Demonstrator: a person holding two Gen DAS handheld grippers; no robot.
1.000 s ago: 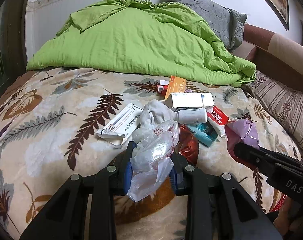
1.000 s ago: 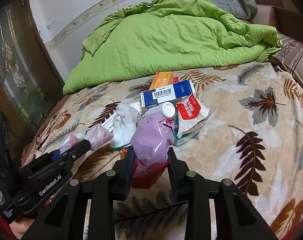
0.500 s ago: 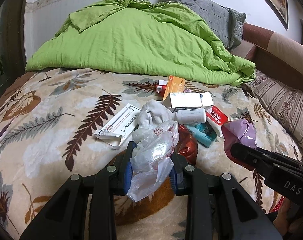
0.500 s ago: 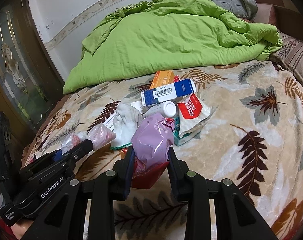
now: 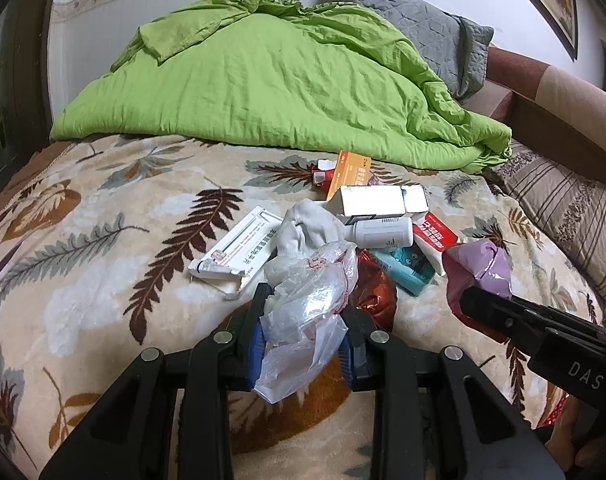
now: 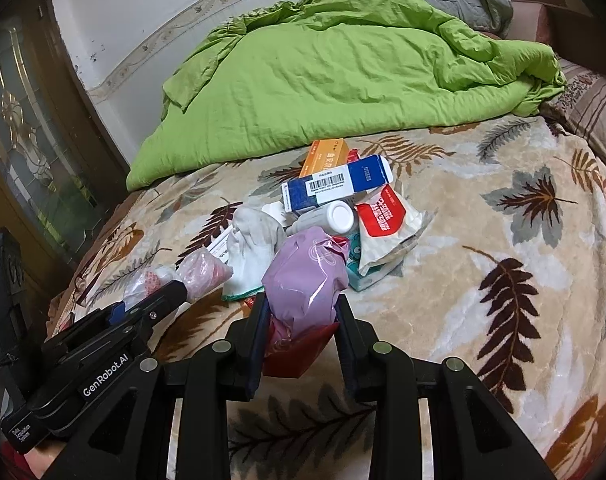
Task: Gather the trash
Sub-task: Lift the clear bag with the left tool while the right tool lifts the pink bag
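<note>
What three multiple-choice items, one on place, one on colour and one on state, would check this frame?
1. Where does the white pill bottle lie?
A. under the green duvet
B. just in front of the blue-and-white box
C. on the striped pillow

2. What colour is the bag in the right gripper?
A. lilac
B. yellow
C. black

3. What state is the left gripper in?
A. open and bare
B. out of view
C. shut on a clear plastic bag

Key: 1 B, the bottle touches the box's near edge; 2 A, the lilac bag sits between its fingers; 3 C, the crumpled film is pinched between its fingers.
</note>
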